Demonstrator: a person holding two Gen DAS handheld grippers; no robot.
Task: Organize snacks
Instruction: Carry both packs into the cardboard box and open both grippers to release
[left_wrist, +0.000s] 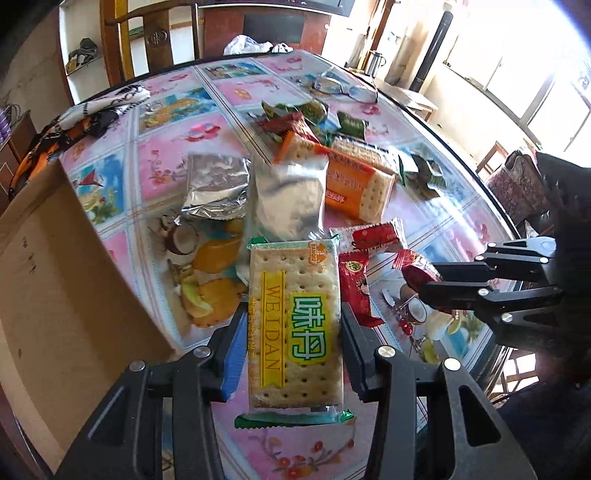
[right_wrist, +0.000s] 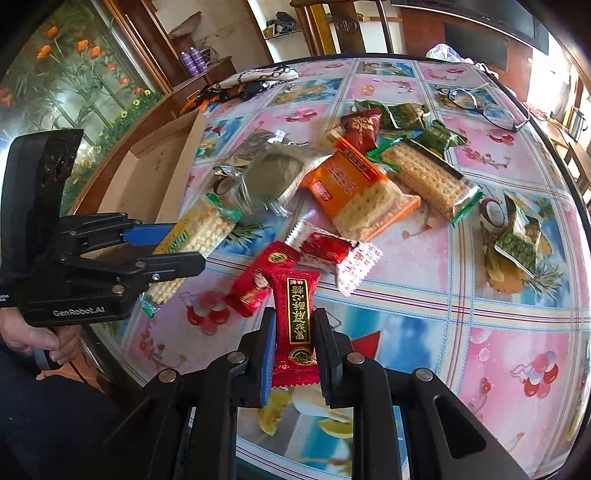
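Observation:
My left gripper is shut on a green-edged cracker pack and holds it above the table; the pack also shows in the right wrist view. My right gripper is shut on a small red candy packet; it shows from the side in the left wrist view. Loose snacks lie on the round table: an orange cracker pack, another green cracker pack, silver foil packs, red candies and green candies.
A cardboard box stands at the table's left edge, also in the right wrist view. Eyeglasses and a patterned cloth lie at the far side. The floral tablecloth is bare near the right front. Chairs stand behind.

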